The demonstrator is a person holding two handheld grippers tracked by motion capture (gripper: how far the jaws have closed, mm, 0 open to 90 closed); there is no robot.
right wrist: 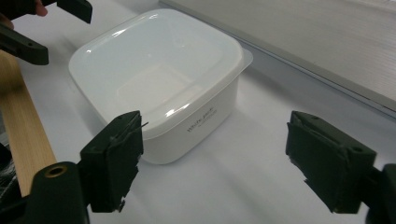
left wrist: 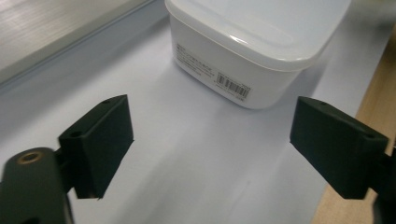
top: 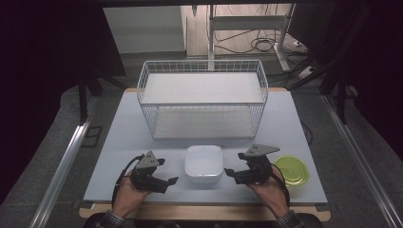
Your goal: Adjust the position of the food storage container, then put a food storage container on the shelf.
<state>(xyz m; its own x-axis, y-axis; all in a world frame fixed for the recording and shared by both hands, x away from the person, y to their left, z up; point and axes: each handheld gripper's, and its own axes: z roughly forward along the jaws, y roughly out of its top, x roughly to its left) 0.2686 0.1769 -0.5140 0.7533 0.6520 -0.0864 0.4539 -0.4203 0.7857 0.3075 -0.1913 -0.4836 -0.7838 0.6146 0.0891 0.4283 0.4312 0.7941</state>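
The pale grey rectangular surface (top: 123, 137) carries, from largest to smallest: a white wire-mesh two-tier basket rack (top: 203, 97) set toward the far edge; a white square plastic container with rounded corners and a translucent lid (top: 204, 164) at the middle of the near edge; and a yellow-green translucent round plastic lid (top: 291, 170) lying flat toward the near right corner.

The white container is noted as lying between the two tongs, flanked on either side. The left tongs (top: 168, 173) are held just beside its left wall, jaws pointing toward it. The right tongs (top: 230, 172) are held just beside its right wall, likewise aimed inward. Both appear about equally near; neither touches the container.

In the left gripper view, the container (left wrist: 252, 46) is seen ahead of and beyond the left tongs (left wrist: 210, 144), with a barcode label on the facing wall; the jaws stand wide apart with only bare surface between them. In the right gripper view, the container (right wrist: 159, 81) lies ahead and toward the left-hand jaw of the right tongs (right wrist: 212, 156); these jaws are also spread apart and empty.

The container is roughly square, so no long axis is marked. Judgement: a coming grasp would turn on closing inward from both flanks.
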